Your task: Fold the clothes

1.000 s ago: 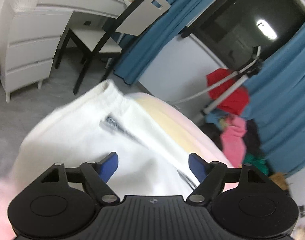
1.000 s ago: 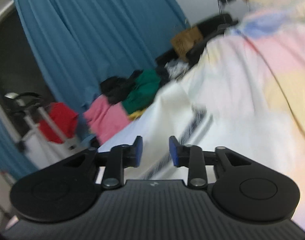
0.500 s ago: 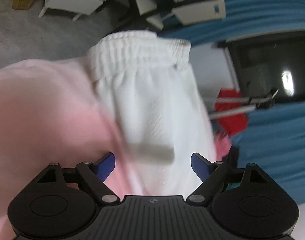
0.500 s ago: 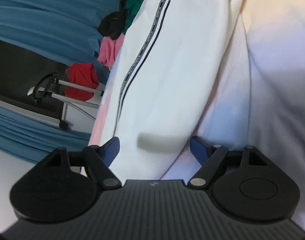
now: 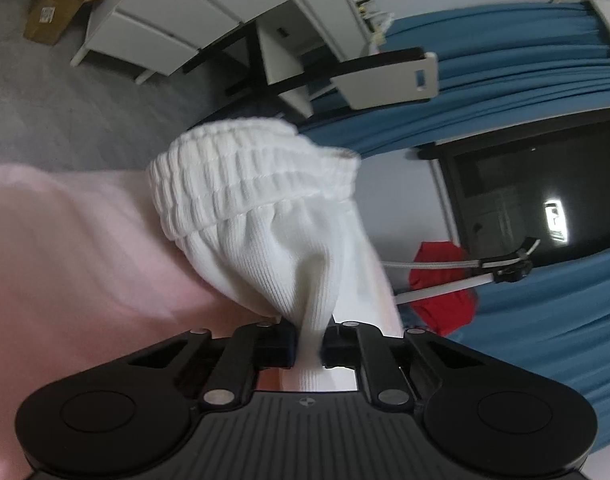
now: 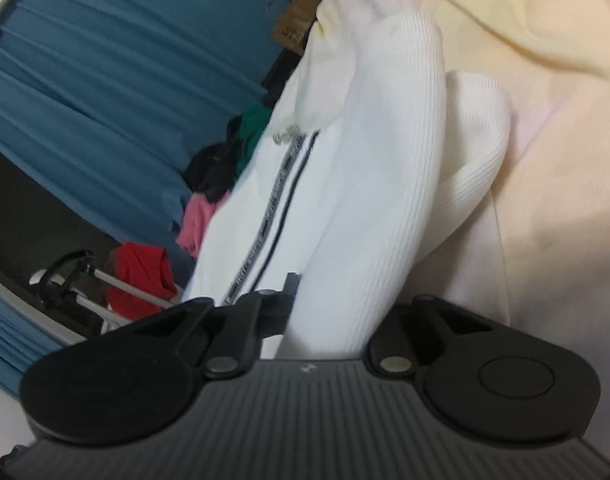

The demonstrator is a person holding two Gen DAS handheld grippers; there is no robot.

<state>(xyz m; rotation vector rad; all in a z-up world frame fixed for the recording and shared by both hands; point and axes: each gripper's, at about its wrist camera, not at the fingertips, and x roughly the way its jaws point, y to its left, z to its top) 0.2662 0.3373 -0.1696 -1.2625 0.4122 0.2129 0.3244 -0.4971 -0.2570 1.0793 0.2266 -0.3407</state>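
L gripper (image 5: 308, 346) clamped tight on white ribbed pants (image 5: 265, 232), elastic waistband (image 5: 241, 176) pointing away. R gripper (image 6: 325, 312) pinches the fabric w/ striped side seam (image 6: 273, 216); pants run lengthwise over pink-yellow bedding (image 6: 545, 160).

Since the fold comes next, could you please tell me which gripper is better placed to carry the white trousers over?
Probably the left. The left gripper is visibly shut on a pinch of the white trousers just below the waistband. The right gripper is hidden under the cloth, so its hold cannot be judged.
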